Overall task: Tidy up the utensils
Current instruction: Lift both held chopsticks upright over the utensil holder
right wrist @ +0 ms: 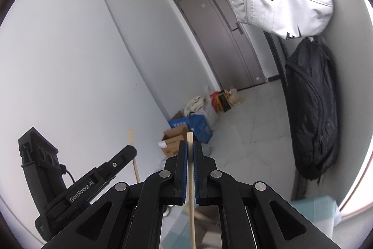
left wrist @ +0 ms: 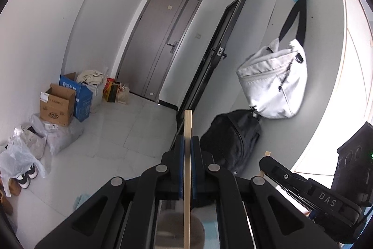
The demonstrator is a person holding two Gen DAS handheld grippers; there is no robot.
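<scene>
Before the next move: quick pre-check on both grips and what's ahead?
1. Left gripper shut on its wooden stick: ok.
2. Right gripper shut on its wooden stick: ok.
3. Each stick centred between the blue pads, tip past the fingers: ok.
4. Grippers apart, sticks not touching each other: ok.
5. Utensil holder or drop spot in view: not ok, only doorway, boxes, white bag and black backpack show.
6. Lower stick ends clear of anything below: cannot tell.

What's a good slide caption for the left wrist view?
Left gripper clamps a wooden chopstick upright, facing a hallway door, with a white bag hanging at right.
</scene>
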